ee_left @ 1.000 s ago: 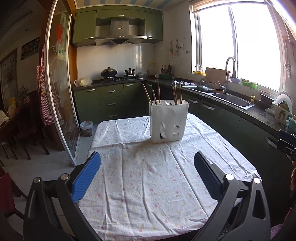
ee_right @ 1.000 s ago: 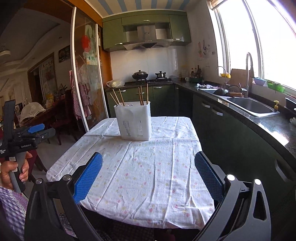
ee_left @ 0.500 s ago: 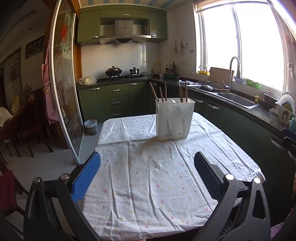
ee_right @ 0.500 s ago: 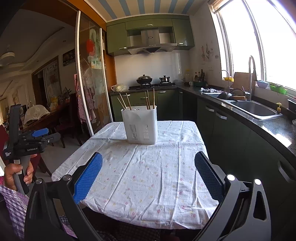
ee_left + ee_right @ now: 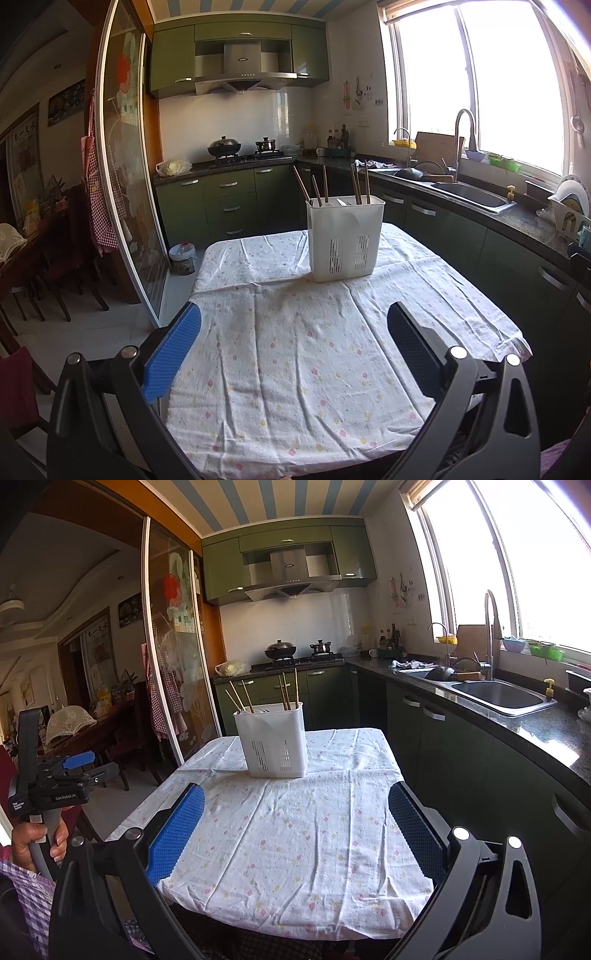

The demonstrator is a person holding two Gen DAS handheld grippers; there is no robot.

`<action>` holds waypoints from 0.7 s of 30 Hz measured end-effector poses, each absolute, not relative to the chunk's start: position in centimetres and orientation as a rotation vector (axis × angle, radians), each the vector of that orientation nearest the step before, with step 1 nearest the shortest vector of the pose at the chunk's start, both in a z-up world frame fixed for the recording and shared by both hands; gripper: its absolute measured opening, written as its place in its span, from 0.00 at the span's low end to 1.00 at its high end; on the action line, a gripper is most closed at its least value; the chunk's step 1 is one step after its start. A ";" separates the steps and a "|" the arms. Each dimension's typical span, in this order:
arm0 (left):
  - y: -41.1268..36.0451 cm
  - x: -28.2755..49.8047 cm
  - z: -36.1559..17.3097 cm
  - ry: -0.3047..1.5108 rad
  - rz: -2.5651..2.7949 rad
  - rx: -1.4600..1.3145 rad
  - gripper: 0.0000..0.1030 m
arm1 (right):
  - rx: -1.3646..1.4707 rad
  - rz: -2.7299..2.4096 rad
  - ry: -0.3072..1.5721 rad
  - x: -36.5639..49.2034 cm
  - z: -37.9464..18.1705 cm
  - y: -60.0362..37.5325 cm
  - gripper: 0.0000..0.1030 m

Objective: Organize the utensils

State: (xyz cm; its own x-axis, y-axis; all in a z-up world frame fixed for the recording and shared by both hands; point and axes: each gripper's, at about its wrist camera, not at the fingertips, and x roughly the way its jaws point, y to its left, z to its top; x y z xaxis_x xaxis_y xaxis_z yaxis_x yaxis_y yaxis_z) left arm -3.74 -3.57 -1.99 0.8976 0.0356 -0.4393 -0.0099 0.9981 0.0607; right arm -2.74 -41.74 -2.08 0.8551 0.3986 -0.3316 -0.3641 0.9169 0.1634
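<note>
A white slotted utensil holder (image 5: 345,240) (image 5: 273,740) stands upright at the far end of a table with a floral cloth (image 5: 295,354) (image 5: 303,834). Several wooden chopsticks (image 5: 356,184) (image 5: 284,692) and some pale utensils stick out of its top. My left gripper (image 5: 293,343) hovers open over the near half of the table, with nothing between its fingers. My right gripper (image 5: 295,827) is open and empty too, held well short of the holder. In the right wrist view the left gripper (image 5: 79,766) shows at the far left, held by a hand (image 5: 33,842).
A dark counter with a steel sink (image 5: 498,696) and tall tap (image 5: 460,144) runs along the right. Green cabinets and a stove with pots (image 5: 225,147) stand at the back. A glass sliding door (image 5: 129,184) rises left of the table; dining chairs (image 5: 62,258) lie beyond.
Both grippers have pulled back and tilted upward, so the holder now sits lower and smaller in each view. Both stay open and empty. The holder has not moved.
</note>
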 end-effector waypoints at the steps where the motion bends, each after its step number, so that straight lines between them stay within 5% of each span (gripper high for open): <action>1: -3.6 -3.7 -2.0 0.457 0.024 0.056 0.93 | 0.097 0.401 0.367 -2.8 -2.1 -41.8 0.95; 21: -3.5 -3.7 -1.8 0.459 0.016 0.061 0.93 | 0.108 0.405 0.363 -3.0 -1.9 -41.5 0.96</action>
